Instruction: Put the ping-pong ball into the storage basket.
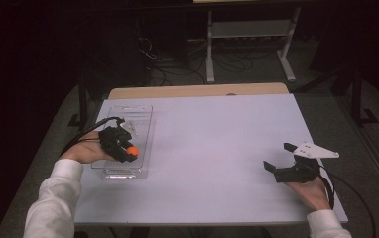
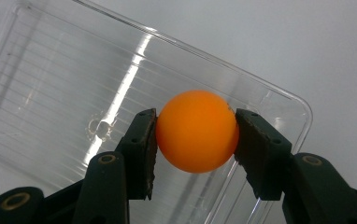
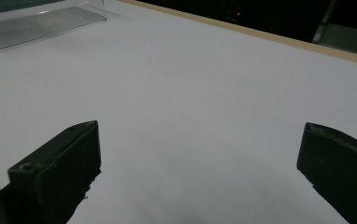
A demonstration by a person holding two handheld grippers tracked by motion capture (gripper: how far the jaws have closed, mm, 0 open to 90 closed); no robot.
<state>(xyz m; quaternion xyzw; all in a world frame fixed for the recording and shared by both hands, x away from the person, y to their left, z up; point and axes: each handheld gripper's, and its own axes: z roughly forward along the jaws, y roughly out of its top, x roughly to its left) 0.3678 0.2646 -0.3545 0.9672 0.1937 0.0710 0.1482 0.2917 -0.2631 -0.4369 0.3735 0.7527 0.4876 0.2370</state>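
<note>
An orange ball (image 2: 196, 131) is pinched between the two black jaws of my left gripper (image 2: 196, 140), which is shut on it. In the high view the left gripper (image 1: 130, 151) holds the orange ball (image 1: 133, 149) above the near end of a clear plastic tray (image 1: 140, 116) at the table's left side. The clear plastic tray (image 2: 50, 102) lies under the ball and looks empty. My right gripper (image 1: 278, 157) rests at the right of the table near the front edge, jaws wide apart. Nothing lies between the right gripper's fingers (image 3: 60, 163).
The white table top (image 1: 217, 144) has a wooden strip (image 1: 197, 90) along its far edge. Beyond it stand a white metal frame (image 1: 249, 39) and loose cables on a dark floor. A corner of the clear tray (image 3: 41, 23) appears in the right gripper view.
</note>
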